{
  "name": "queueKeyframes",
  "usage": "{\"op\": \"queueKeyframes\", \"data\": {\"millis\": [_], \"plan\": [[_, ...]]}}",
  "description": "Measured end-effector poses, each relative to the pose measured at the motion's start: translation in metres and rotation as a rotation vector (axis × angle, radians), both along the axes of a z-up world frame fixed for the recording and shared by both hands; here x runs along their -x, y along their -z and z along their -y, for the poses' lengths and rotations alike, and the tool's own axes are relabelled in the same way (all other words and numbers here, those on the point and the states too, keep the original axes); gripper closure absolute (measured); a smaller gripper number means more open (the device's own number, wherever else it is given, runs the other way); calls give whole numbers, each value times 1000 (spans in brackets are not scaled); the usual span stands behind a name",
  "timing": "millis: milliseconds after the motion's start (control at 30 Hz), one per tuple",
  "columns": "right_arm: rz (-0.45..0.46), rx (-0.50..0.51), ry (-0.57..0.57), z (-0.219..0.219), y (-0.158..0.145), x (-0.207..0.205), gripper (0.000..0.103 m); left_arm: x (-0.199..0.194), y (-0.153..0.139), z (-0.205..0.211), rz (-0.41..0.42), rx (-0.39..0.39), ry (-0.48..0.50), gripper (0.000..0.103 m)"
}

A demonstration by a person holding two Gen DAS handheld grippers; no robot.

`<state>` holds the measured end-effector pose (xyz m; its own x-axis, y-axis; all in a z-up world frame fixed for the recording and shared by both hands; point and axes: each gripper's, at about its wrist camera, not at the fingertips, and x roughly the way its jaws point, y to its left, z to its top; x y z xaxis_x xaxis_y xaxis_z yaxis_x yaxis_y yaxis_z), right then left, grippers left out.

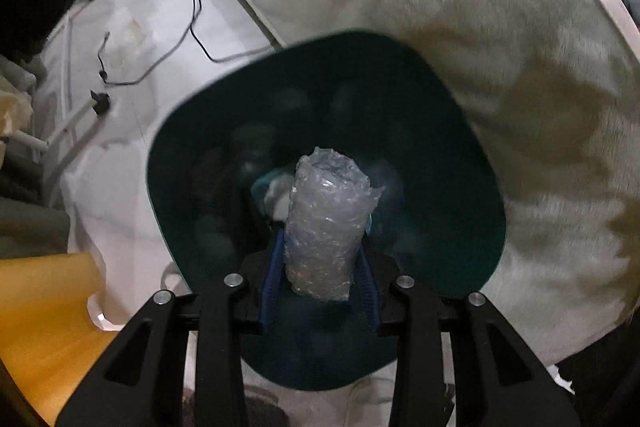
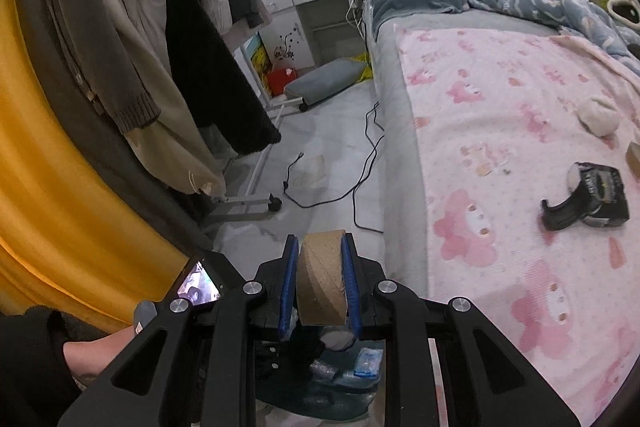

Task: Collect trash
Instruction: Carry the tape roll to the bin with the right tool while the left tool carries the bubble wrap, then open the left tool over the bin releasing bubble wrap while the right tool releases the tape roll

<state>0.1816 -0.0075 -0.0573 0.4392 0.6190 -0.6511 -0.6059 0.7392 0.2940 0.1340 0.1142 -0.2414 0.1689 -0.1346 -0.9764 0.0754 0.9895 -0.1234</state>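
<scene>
A roll of clear bubble wrap (image 1: pixel 328 211) stands between the blue pads of my left gripper (image 1: pixel 324 231), which grips it while pointing steeply down. Right below it is the mouth of a dark green bin (image 1: pixel 420 131), with pale scraps at the bottom. My right gripper (image 2: pixel 320 239) is shut on a short brown cardboard tube (image 2: pixel 320 275), held over the floor beside the bed. In the right wrist view the bin (image 2: pixel 320 399) shows beneath the gripper with a blue packet (image 2: pixel 368 361) inside.
The bed with a pink sheet (image 2: pixel 500 147) fills the right; on it lie a black object (image 2: pixel 588 199) and a white wad (image 2: pixel 598 115). Black cables (image 2: pixel 360 167) trail on the floor. A clothes rack (image 2: pixel 160 47) and a yellow curtain (image 2: pixel 48 187) stand left.
</scene>
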Motion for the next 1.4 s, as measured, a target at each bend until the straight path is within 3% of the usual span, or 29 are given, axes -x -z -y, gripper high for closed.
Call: {"op": "queueKeyframes", "data": {"millis": [33,100,167,333,900,1233,1400], "plan": [[-2,3,-3,-3,1,1,81,2,2,-1,-10,6,6,63],[-9,11,-12,-10,5,1,81,5,4,-3,-19,13,8,47],[-19,24,-17,-16,10,2,81,7,3,-8,-20,31,0,39],[-53,74,-20,-30,28,-1,81,11,-13,-18,38,34,-28,33],[-174,209,-45,-80,92,-10,81,12,-92,-84,359,36,-193,34],[-216,276,-65,-109,121,-13,81,25,-141,-99,524,74,-202,42],[-234,296,-72,-121,133,-12,81,31,-155,-102,567,99,-198,44]]}}
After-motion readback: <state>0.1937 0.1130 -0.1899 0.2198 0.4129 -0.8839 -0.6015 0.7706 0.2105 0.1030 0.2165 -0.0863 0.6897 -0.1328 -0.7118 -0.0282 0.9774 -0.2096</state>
